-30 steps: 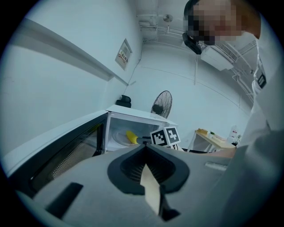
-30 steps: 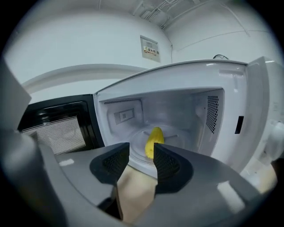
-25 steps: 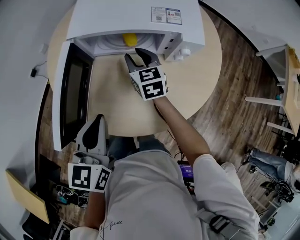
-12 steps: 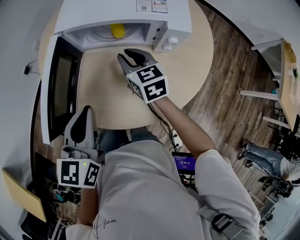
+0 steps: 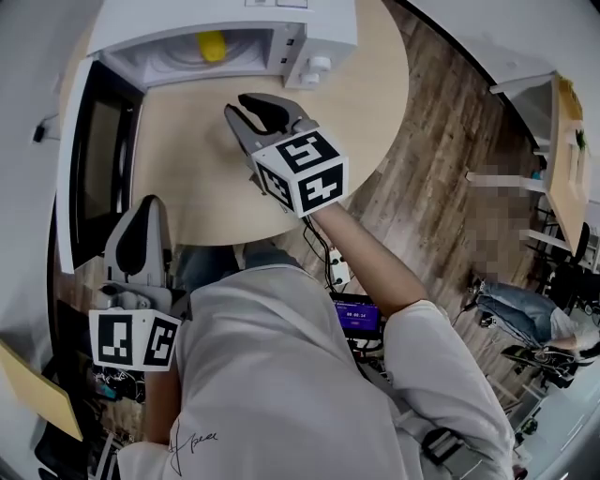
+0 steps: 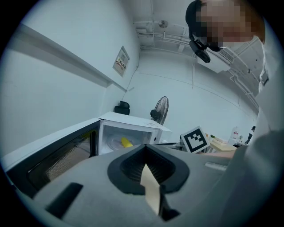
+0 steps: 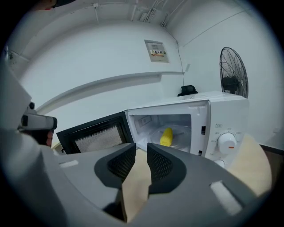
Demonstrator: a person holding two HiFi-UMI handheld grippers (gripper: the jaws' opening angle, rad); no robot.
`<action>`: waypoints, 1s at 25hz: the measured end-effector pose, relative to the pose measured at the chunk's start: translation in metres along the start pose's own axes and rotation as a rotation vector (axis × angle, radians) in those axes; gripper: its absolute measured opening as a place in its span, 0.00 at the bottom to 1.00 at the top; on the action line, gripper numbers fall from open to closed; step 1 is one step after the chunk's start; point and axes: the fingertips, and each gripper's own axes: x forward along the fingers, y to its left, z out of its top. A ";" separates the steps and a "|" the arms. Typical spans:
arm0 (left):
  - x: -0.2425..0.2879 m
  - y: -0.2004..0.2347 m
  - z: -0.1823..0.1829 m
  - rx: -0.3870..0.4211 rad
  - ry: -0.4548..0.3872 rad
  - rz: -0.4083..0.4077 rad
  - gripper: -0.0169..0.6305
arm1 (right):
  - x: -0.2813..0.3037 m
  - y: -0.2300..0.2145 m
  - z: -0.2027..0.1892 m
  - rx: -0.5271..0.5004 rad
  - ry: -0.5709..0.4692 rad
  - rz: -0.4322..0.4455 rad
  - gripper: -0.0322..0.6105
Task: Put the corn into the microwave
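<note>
The yellow corn [image 5: 211, 44] lies on the turntable inside the white microwave [image 5: 319, 28], whose door [image 5: 94, 159] hangs open to the left. The right gripper view also shows the corn [image 7: 166, 136] inside the cavity. My right gripper [image 5: 248, 105] hovers over the round table [image 5: 206, 178] in front of the opening, clear of the corn. Its jaws have just been closing; a narrow gap remains and nothing is between them [image 7: 141, 153]. My left gripper [image 5: 142, 208] is shut and empty, held low near the table's edge beside the door, pointing at the microwave [image 6: 133, 122].
The microwave's dial [image 5: 317, 66] faces the table. Wooden floor lies to the right, with a desk [image 5: 562, 159] and a seated person [image 5: 525, 319] beyond. A lit screen [image 5: 359, 317] sits below the table. A standing fan [image 7: 233, 73] is behind the microwave.
My right gripper has drawn back from the microwave opening toward me and risen, and its jaws have narrowed. The corn stays inside. The left gripper has lifted slightly.
</note>
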 end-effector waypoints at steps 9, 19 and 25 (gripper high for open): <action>-0.014 -0.012 0.000 0.004 -0.026 0.031 0.02 | -0.050 0.009 0.003 0.018 -0.028 -0.017 0.14; -0.027 -0.020 0.000 0.000 -0.067 0.048 0.02 | -0.096 0.024 0.001 0.009 -0.036 -0.045 0.10; -0.038 -0.015 0.002 -0.014 -0.085 0.073 0.02 | -0.113 0.032 -0.001 0.008 -0.034 -0.048 0.10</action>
